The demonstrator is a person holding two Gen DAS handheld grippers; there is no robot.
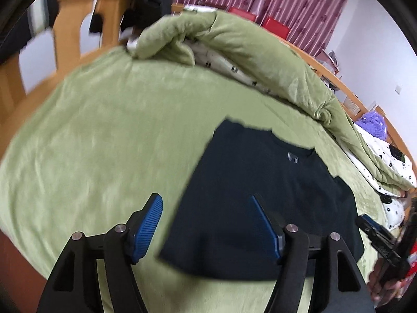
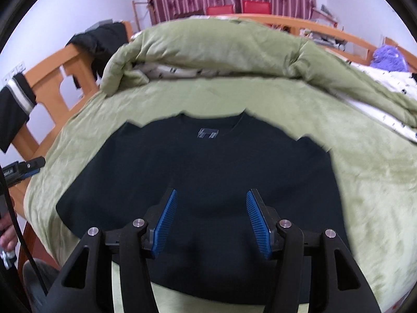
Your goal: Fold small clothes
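Note:
A dark navy shirt (image 1: pixel 260 177) lies flat on the green bedspread (image 1: pixel 91 143), collar and small grey label toward the far side, its sides folded in. My left gripper (image 1: pixel 205 197) hovers open above the shirt's near left edge, with nothing between its blue pads (image 1: pixel 148 224). In the right wrist view the shirt (image 2: pixel 208 156) fills the middle, and my right gripper (image 2: pixel 211 191) hangs open over its lower half, empty. The right gripper (image 1: pixel 375 232) also shows at the left wrist view's right edge, and the left gripper (image 2: pixel 26 168) at the right wrist view's left edge.
A rolled green quilt (image 2: pixel 221 49) with a white patterned lining lies across the bed behind the shirt. A wooden bed frame (image 2: pixel 49 78) with dark clothes (image 2: pixel 104 41) draped on it stands at the left. Red chairs (image 2: pixel 234 7) and a pink curtain stand beyond.

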